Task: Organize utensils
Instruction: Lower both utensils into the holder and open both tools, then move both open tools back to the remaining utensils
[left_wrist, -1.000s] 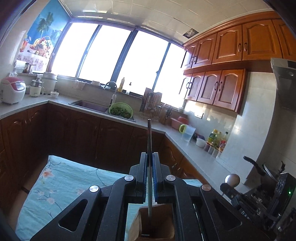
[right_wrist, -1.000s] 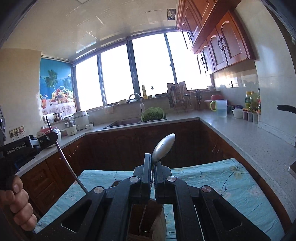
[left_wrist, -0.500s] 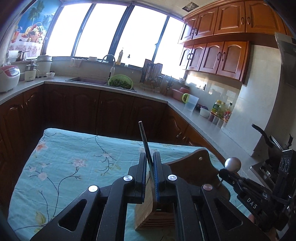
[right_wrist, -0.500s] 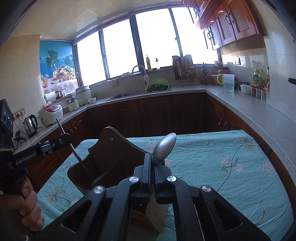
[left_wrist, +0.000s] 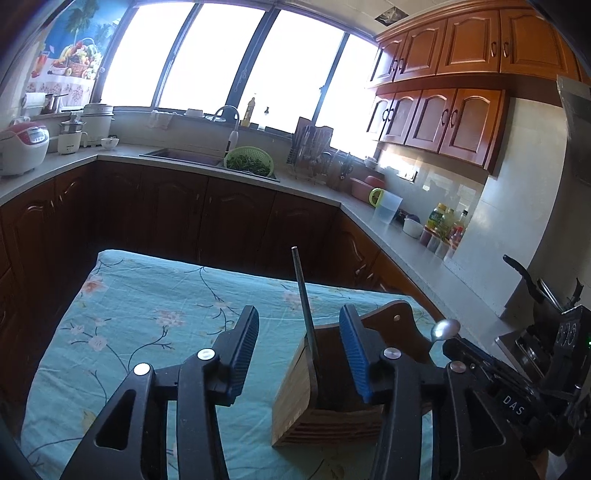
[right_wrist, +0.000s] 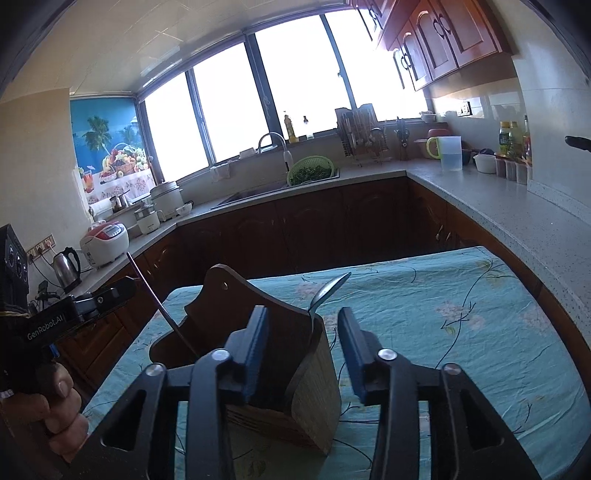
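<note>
Left wrist: rod (left_wrist: 303, 295) upright in holder (left_wrist: 295, 398).

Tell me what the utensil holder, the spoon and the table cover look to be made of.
Utensil holder: wood, probably bamboo on the pale striped side; darker smooth back panel.
Spoon: metal, likely stainless steel; it is grey and reflects light.
Table cover: thin woven fabric, matte teal with a flower print; it shows creases.

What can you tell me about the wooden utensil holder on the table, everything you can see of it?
The wooden utensil holder is a box with pale, grained side walls and a taller dark brown back board, curved on top with a small hole. It stands upright on the turquoise floral tablecloth. A metal spoon and a thin dark rod-like utensil stand in it, leaning. Neither gripper touches it.
</note>
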